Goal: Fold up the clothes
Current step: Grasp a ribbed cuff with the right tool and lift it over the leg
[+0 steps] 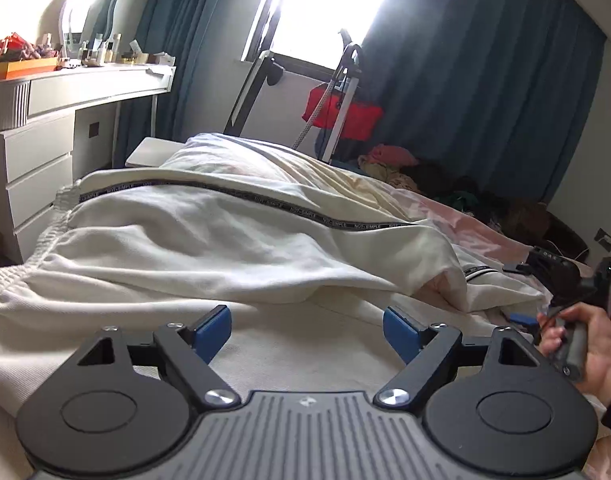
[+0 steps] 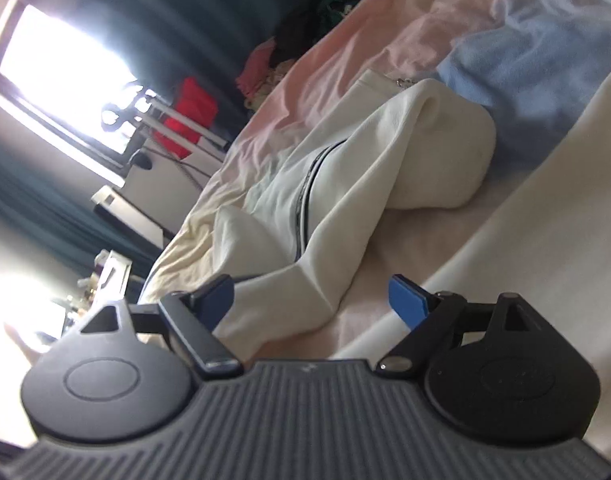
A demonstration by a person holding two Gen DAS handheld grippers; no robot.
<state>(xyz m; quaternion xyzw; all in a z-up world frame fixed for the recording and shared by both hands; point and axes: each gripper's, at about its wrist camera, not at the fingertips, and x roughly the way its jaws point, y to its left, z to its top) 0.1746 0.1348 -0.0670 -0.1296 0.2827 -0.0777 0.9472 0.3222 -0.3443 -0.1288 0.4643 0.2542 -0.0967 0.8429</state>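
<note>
Two grippers hang over a bed (image 1: pixel 485 216) with pink sheets, in a room with teal curtains (image 1: pixel 485 80), a bright window (image 1: pixel 329 4) and a white dresser (image 1: pixel 37 152). White trousers (image 1: pixel 209 232) lie rumpled just ahead of the left gripper (image 1: pixel 305 330), jaws spread; the right gripper (image 2: pixel 311 300), also spread, touches them. Their stripe (image 1: pixel 305 210) reads "NOT-SIMPLE".

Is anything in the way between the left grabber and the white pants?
Nothing visible is. The left gripper hangs open right over the white pants on the bed, and only the pants' own cloth lies ahead of its fingers.
</note>
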